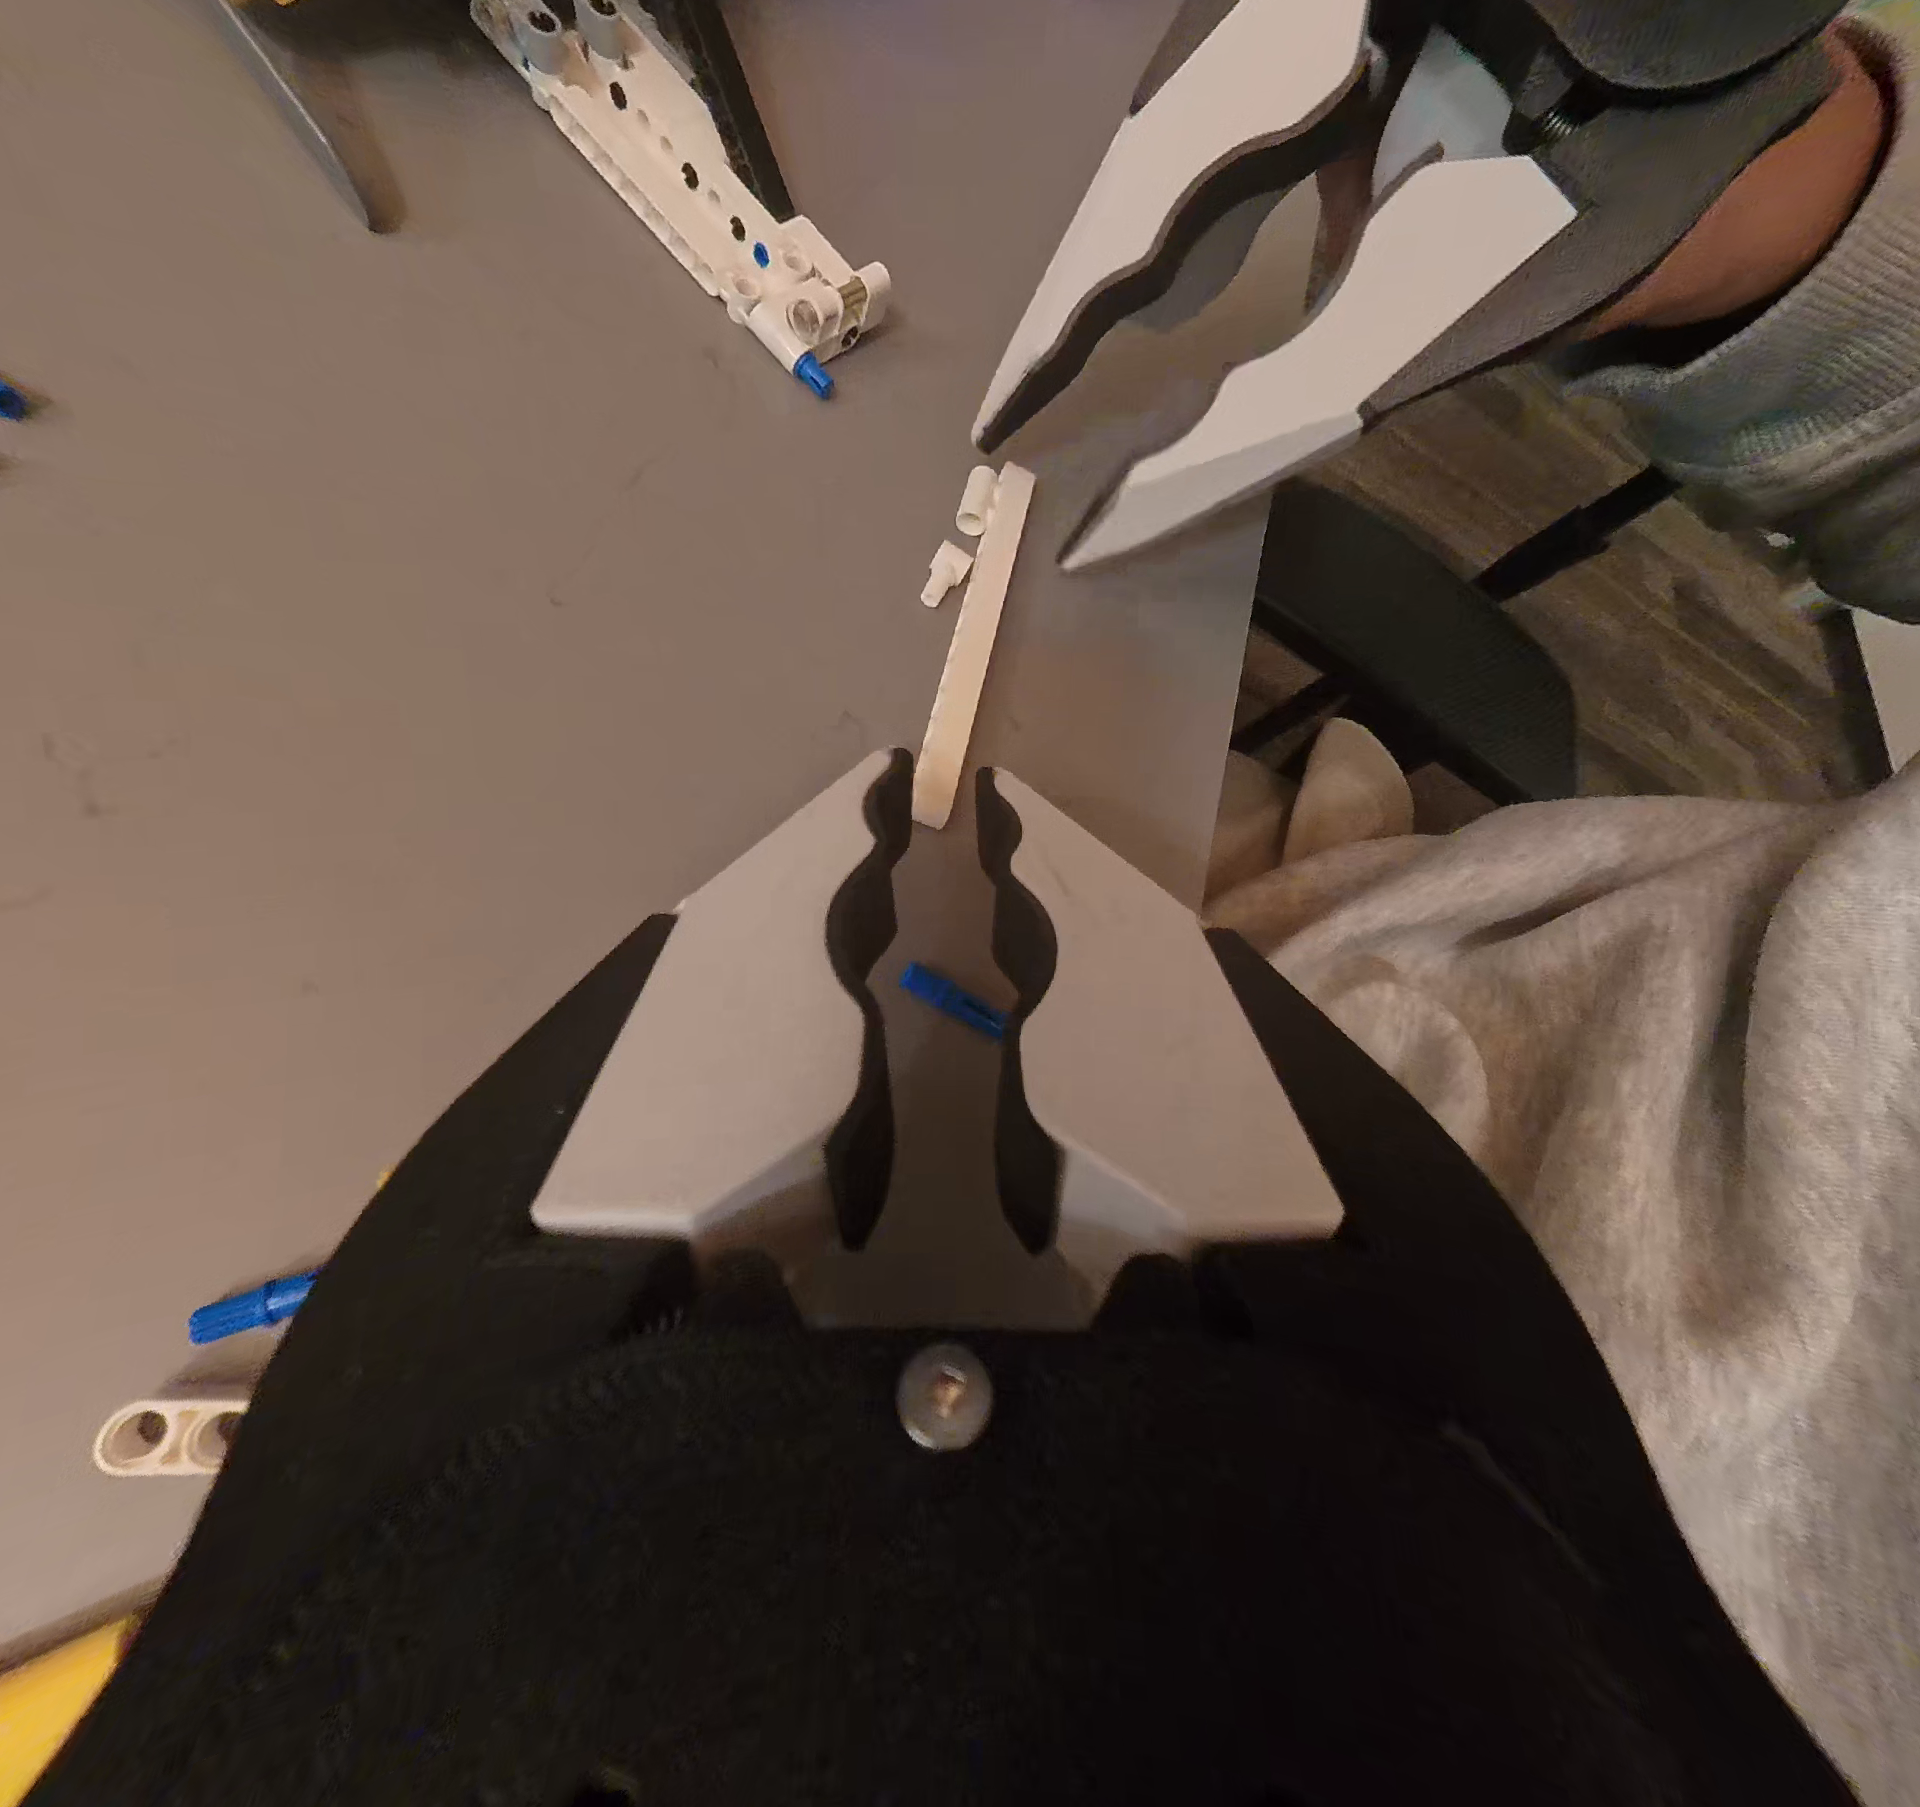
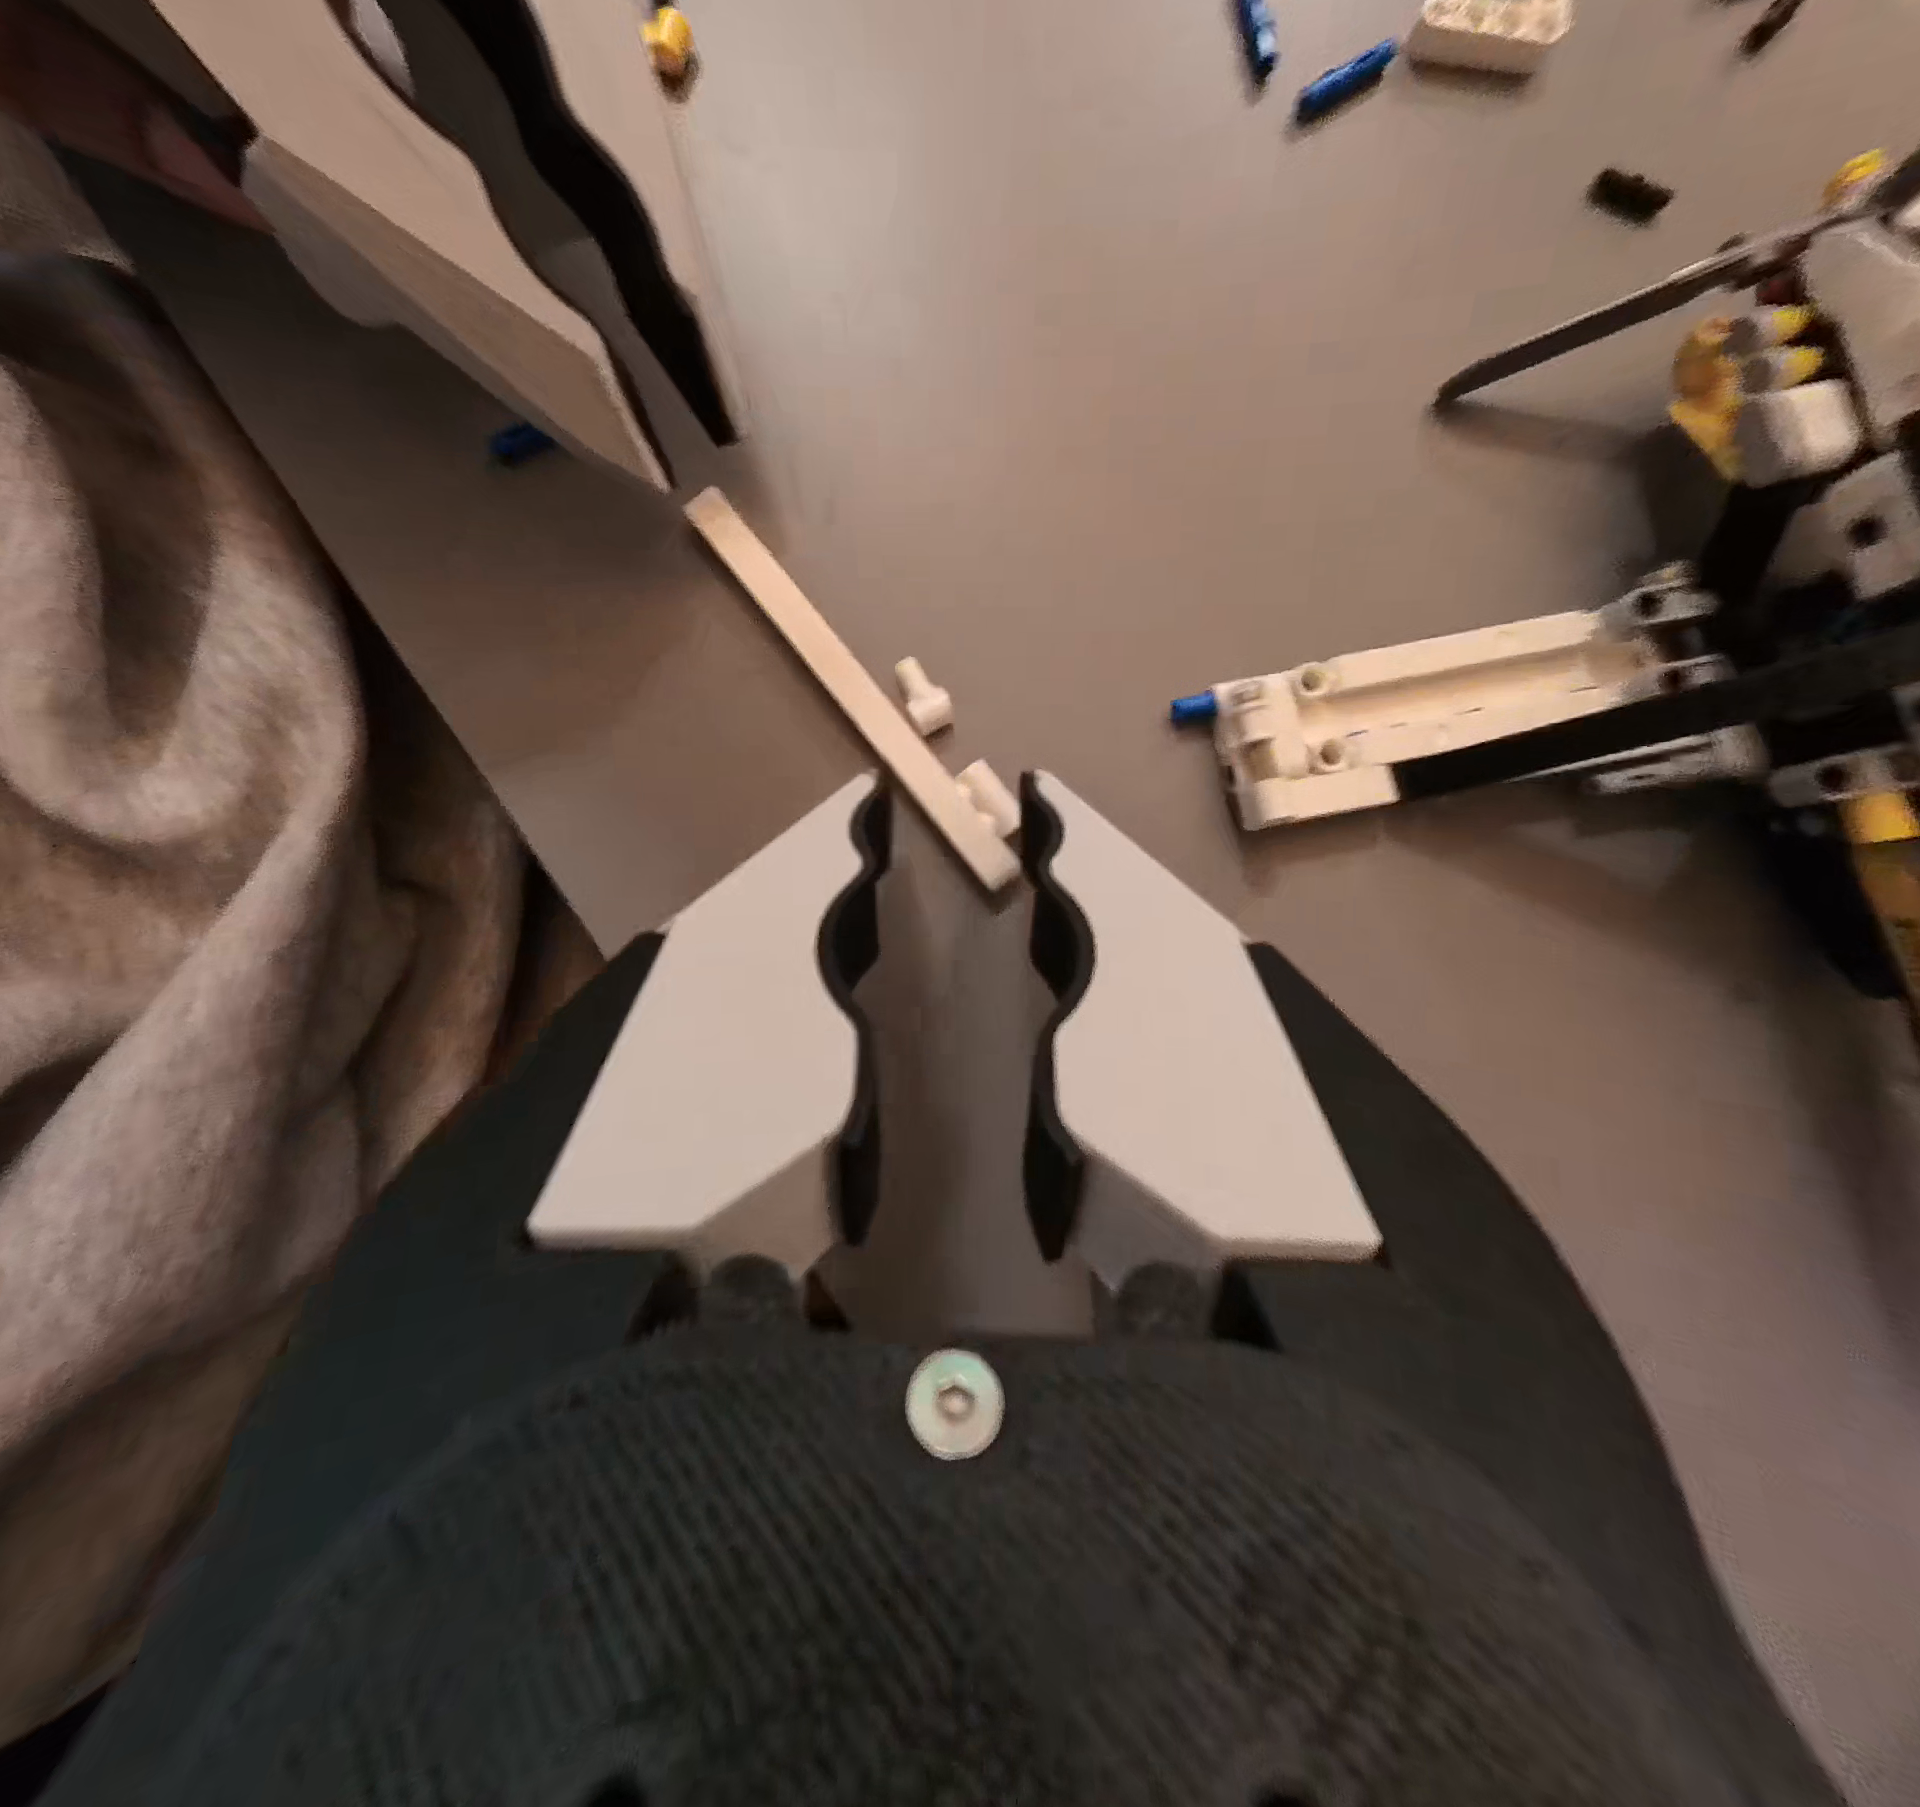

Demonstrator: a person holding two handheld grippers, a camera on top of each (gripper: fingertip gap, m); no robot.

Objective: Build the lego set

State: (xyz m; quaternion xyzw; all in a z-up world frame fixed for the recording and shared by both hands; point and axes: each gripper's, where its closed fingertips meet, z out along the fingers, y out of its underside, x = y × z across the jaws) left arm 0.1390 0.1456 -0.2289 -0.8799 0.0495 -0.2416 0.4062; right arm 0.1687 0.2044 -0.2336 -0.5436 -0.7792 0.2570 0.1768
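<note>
The long white plastic Lego beam (image 1: 975,651) is lying near the worktop's edge on the person's side, with two small white plastic connector pegs (image 1: 961,542) showing at its far end; whether they are seated in it cannot be told. The left gripper (image 1: 943,789) is straddling the beam's near end, jaws spread, not visibly clamping it. The right gripper (image 2: 954,801) is framing the opposite end, also spread, one peg sitting just between its tips. Judging by this, a two-handed pickup of the beam is being set up. Next, both jaws would need closing squarely on the beam without knocking the pegs. The white and black partly built model (image 1: 686,168) is waiting toward the far edge.
</note>
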